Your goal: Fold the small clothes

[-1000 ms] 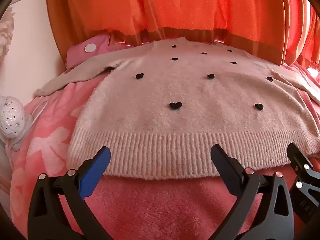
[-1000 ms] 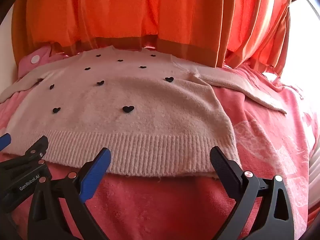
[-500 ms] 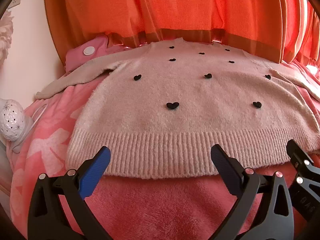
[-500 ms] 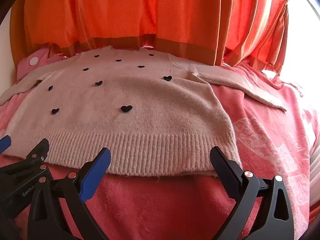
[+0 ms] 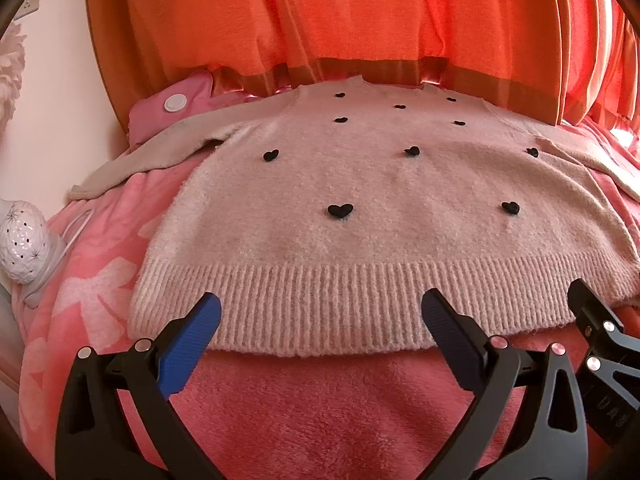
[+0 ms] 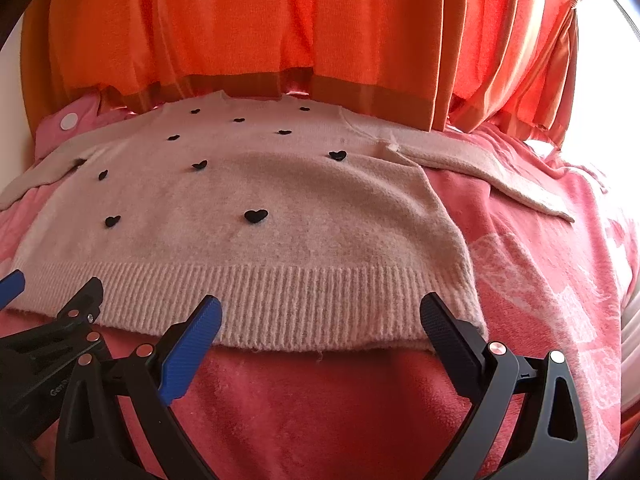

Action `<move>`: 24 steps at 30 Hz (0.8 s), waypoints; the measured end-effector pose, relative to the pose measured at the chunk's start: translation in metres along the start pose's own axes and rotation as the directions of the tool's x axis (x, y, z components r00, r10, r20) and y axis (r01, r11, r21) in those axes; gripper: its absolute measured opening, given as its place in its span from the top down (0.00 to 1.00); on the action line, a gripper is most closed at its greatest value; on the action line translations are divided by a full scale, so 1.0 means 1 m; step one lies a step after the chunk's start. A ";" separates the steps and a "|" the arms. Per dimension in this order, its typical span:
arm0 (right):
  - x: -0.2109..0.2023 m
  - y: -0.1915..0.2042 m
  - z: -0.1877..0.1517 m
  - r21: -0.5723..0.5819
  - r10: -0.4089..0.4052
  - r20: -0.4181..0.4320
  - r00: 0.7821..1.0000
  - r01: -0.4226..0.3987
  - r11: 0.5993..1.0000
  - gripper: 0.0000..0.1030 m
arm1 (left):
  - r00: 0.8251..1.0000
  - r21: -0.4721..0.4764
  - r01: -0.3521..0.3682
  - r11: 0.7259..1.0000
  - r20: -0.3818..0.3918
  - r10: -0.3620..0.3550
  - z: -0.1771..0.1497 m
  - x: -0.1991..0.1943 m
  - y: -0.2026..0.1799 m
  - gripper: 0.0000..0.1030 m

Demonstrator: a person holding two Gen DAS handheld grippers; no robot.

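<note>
- The small cream fluffy knitted sweater with black heart appliqués (image 5: 360, 184) lies face up and flat on the pink plush blanket with pale bow shapes (image 5: 328, 408). Its neckline is at the blanket's far edge under the orange pleated curtain (image 5: 360, 12). Its ribbed hem (image 5: 320, 304) faces the grippers.
- Both sleeves are spread outward, one toward the blanket's left side (image 5: 132, 160) and one toward its right side (image 6: 500, 176). The garment looks laid out so that a fold can begin; no fold is made yet.
- The left gripper (image 5: 320, 320) has its blue-padded fingers wide apart, holding nothing. It is poised over the left half of the hem, and its tips overlap the ribbing in view. Whether they touch the knit I cannot tell.
- The right gripper (image 6: 320, 316) is likewise spread wide and empty, lined up over the hem's right half, its outer finger near the sweater's right bottom corner.
- Side by side at the near edge, the pair seems set to pinch the hem at two spaced points, so the cloth would lift evenly rather than bunch.
- A white perforated ceramic ornament (image 5: 22, 248) sits off the blanket's left edge, well clear of the work.
</note>
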State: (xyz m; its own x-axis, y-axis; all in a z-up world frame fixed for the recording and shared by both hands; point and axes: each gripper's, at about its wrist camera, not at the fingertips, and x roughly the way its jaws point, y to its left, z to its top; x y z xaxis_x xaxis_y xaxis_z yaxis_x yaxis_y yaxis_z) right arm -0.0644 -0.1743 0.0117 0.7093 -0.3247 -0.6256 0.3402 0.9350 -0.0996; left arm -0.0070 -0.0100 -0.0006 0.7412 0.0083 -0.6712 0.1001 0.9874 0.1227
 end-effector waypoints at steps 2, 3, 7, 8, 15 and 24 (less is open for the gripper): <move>0.000 0.001 0.000 0.000 0.000 -0.001 1.000 0.000 1.000 0.05 | 1.000 0.000 0.001 1.000 -0.001 -0.001 0.000 0.000 -0.001 0.05; 0.000 0.001 0.000 0.000 0.001 -0.001 1.000 -0.001 1.000 0.05 | 1.000 0.000 0.001 1.000 0.000 -0.001 -0.001 0.000 -0.001 0.05; 0.000 0.001 0.000 -0.001 0.000 0.000 1.000 0.000 1.000 0.05 | 1.000 0.001 0.001 1.000 0.000 -0.001 0.000 0.000 -0.002 0.05; 0.000 0.001 0.000 -0.002 0.000 0.000 1.000 0.000 1.000 0.05 | 1.000 0.001 0.001 1.000 0.000 -0.001 0.000 0.000 -0.002 0.05; 0.000 0.002 0.000 -0.002 0.001 0.000 1.000 -0.001 1.000 0.05 | 1.000 0.000 0.002 1.000 0.000 -0.002 -0.001 0.000 -0.003 0.05; -0.001 0.002 0.000 -0.002 0.001 0.003 1.000 -0.001 1.000 0.05 | 1.000 0.002 0.003 1.000 0.000 -0.003 -0.001 0.000 -0.005 0.05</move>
State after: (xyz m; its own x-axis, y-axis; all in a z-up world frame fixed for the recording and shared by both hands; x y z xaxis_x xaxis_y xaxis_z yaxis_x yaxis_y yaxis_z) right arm -0.0644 -0.1725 0.0119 0.7113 -0.3241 -0.6237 0.3383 0.9357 -0.1004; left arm -0.0085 -0.0143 -0.0018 0.7411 0.0057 -0.6713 0.1031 0.9871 0.1223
